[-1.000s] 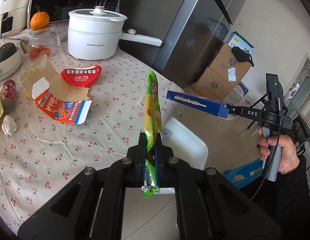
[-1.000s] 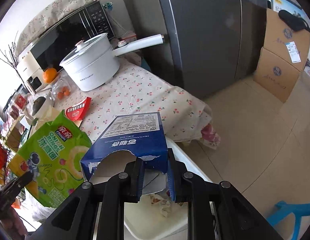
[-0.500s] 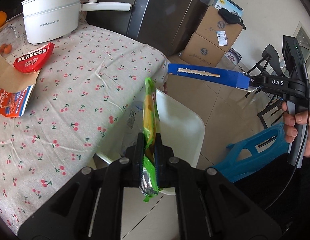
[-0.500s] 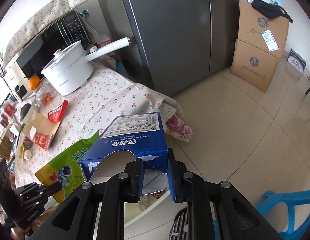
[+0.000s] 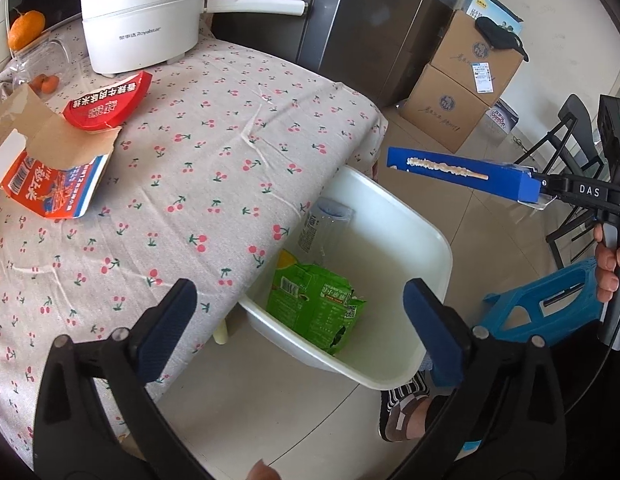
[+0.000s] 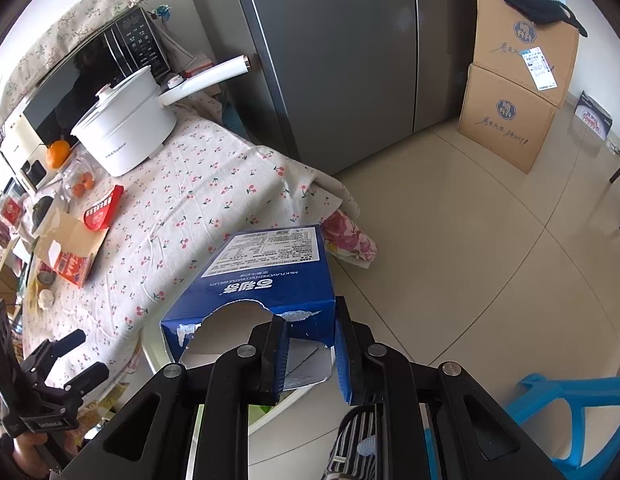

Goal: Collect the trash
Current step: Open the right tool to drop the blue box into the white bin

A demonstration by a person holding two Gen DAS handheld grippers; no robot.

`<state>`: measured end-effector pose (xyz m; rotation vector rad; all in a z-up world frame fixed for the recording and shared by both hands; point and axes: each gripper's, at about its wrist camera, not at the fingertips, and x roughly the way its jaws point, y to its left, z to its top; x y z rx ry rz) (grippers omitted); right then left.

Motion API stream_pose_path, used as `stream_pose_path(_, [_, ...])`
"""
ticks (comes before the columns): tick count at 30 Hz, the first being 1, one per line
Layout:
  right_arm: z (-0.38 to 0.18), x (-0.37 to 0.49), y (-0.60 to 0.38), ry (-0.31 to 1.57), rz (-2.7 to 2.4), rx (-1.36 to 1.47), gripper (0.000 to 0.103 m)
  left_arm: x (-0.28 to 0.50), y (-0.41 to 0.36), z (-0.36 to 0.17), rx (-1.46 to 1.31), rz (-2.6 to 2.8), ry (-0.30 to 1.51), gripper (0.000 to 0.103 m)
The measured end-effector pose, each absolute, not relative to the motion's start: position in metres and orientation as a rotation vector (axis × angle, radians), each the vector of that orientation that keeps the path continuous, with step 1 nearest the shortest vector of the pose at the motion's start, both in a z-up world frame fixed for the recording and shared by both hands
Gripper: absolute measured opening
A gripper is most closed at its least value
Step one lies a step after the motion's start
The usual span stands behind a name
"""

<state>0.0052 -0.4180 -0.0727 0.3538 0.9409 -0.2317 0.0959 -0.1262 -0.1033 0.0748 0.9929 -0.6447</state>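
My left gripper (image 5: 300,326) is open and empty above the white bin (image 5: 437,240) on the floor beside the table. A green snack bag (image 5: 315,306) lies inside the bin next to a clear plastic bottle (image 5: 319,226). My right gripper (image 6: 311,354) is shut on a torn blue biscuit box (image 6: 270,276); in the left wrist view the box (image 5: 461,174) hangs above the bin's far right rim. A red wrapper (image 5: 108,100) and a torn orange carton (image 5: 50,178) lie on the cherry-print tablecloth (image 5: 214,160).
A white pot (image 5: 142,16) with a long handle stands at the table's back, next to an orange (image 5: 26,28) and a glass jar. A grey fridge (image 6: 349,60), stacked cardboard boxes (image 6: 517,80) and a blue stool (image 5: 549,304) surround the floor area.
My left gripper has opened and the green snack bag has dropped into the white bin. My right gripper still holds the blue box, now nearer the bin.
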Motion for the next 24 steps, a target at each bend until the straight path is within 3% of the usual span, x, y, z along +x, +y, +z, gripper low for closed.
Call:
stream_pose_path(13, [-0.1,0.03,-0.378,1.07,-0.131,0.266,0.021,0.094,-0.089,-0.103,0.135,-0.531,1.012,0.102])
stream_pose_path(24, [-0.107,0.048,-0.352,1.109,-0.087,0.25,0.029,0.09,-0.064,-0.101,0.139,-0.48,1.012,0.103])
